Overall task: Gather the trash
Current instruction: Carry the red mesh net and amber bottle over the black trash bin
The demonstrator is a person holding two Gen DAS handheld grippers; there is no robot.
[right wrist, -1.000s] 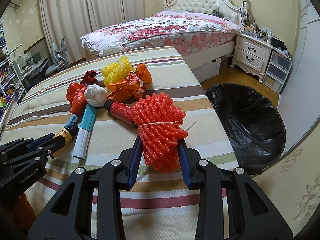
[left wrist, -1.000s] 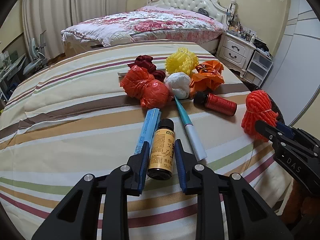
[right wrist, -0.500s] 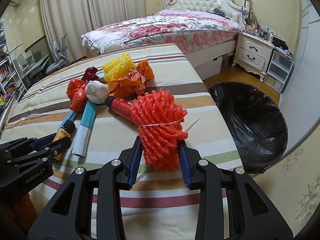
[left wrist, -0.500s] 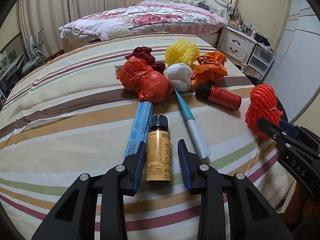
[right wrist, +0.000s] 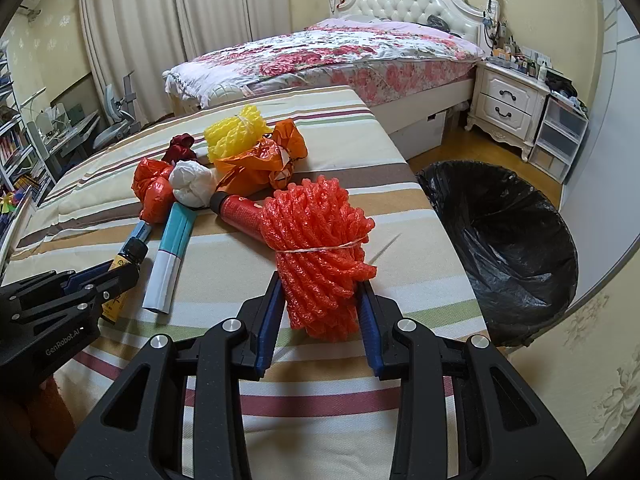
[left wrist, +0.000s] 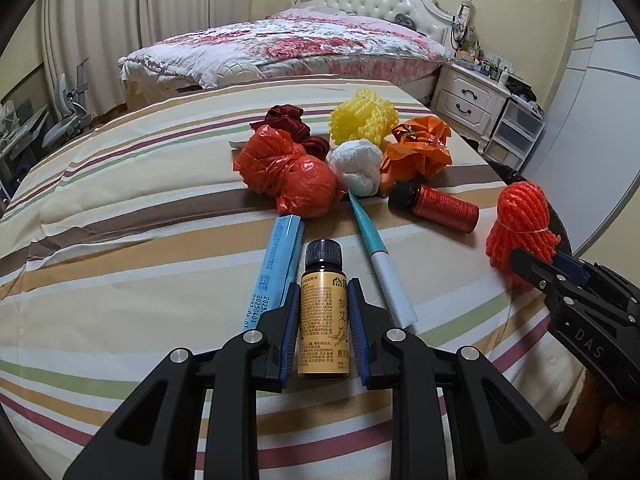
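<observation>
Left wrist view: the left gripper [left wrist: 323,320] is closing its jaws on a small amber bottle [left wrist: 324,312], yellow-labelled and black-capped, lying on the striped table [left wrist: 120,264].

Right wrist view: the right gripper [right wrist: 319,318] pinches a red foam-net bundle [right wrist: 320,248], tied with string, near the table's edge beside the black-lined bin [right wrist: 516,248].

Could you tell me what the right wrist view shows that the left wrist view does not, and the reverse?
Only the right wrist view shows the black-lined trash bin beside the striped bed, and the right claw shut on the red foam net. Only the left wrist view shows the left claw closing around the brown bottle, label up. Both show the teal tube, red bottle and knotted bags.
</observation>
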